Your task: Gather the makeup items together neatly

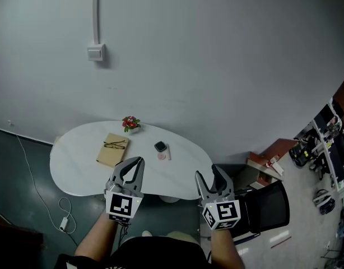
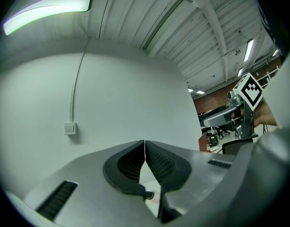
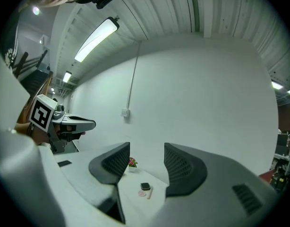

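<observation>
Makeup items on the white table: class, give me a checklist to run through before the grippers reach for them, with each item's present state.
1. Black compact, pink disc and pale stick in view on table: ok.
2. Right gripper open and empty: ok.
3. Left gripper open: not ok, jaws together.
4. Book with glasses apart from the makeup: ok.
</observation>
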The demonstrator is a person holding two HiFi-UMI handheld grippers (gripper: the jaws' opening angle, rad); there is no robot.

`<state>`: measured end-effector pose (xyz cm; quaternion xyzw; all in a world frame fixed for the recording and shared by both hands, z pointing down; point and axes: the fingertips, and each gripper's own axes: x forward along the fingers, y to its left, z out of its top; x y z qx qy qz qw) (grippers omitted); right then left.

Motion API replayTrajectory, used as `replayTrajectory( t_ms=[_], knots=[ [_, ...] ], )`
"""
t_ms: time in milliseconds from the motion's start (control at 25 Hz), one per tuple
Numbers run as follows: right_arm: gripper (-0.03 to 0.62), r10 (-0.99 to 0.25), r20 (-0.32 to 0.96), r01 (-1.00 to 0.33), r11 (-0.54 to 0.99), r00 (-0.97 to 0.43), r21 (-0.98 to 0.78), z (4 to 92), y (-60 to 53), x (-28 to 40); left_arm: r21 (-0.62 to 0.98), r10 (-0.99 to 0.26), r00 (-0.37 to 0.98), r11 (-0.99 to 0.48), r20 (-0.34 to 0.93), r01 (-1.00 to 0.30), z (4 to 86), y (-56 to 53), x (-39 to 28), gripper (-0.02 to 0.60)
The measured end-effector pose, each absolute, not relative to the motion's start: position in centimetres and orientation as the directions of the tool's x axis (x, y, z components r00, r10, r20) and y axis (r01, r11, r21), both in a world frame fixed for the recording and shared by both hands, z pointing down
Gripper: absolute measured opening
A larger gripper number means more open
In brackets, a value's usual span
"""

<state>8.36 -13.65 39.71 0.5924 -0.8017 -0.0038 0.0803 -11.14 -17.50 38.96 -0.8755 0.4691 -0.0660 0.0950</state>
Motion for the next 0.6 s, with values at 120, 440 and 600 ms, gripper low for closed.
replayTrajectory(
  t_ms=[120, 440, 600],
  knots=[
    [0.236, -0.952, 0.130, -0.951, 0.292, -0.278, 0.105, 39.7, -14.5, 8.3, -0.222, -0.831, 0.556, -0.544, 0.012, -0.809, 38.7, -18.5, -11.2, 0.025],
    [0.236, -0.943, 0.146, -0.944, 0.314, -0.299, 0.097, 40.9, -17.6, 7.9, -0.218, -0.847, 0.530, -0.522, 0.024, -0.824, 39.9, -20.5, -11.8, 0.025],
    [0.235, -0.930, 0.156, -0.933, 0.348, -0.331, 0.094, 41.8, -20.4, 7.2, -0.221, -0.865, 0.501, -0.490, 0.007, -0.843, 40.1, -22.6, -12.3, 0.025]
  ],
)
